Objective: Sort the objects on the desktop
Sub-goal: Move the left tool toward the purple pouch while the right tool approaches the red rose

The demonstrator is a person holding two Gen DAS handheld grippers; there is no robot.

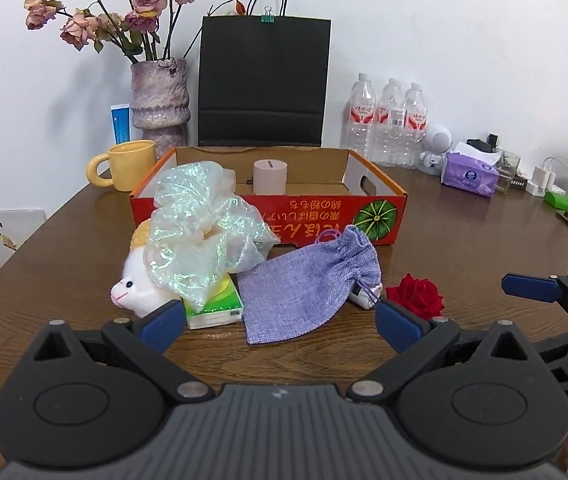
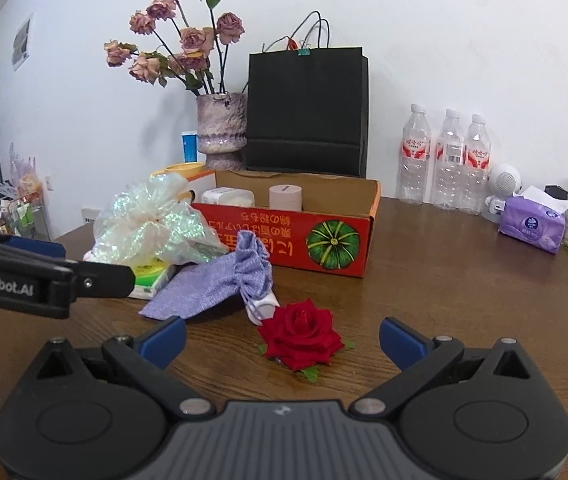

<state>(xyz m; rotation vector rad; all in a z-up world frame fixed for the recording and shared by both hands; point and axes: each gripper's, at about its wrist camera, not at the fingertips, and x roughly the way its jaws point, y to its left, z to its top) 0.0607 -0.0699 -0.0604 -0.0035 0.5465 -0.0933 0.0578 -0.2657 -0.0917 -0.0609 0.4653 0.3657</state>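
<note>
Both hand-held grippers, left (image 1: 280,320) and right (image 2: 282,342), are spread wide and hold nothing. Red rose (image 2: 303,334) lies between the right fingers on the bench (image 2: 463,280). Pinching could squash its petals. Behind it, the purple pouch (image 2: 212,284) could snag, near the red box (image 2: 295,240).

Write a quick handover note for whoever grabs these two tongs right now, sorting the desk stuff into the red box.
Left tongs: open, empty, facing the purple pouch.
Right tongs: open, empty, facing the red rose.
Red box: already holds a beige roll and a white item.
Left on the table in front of the box: iridescent bag, plush toy, green tissue pack, the pouch, a small white item under its drawstring end, and the rose.
</note>
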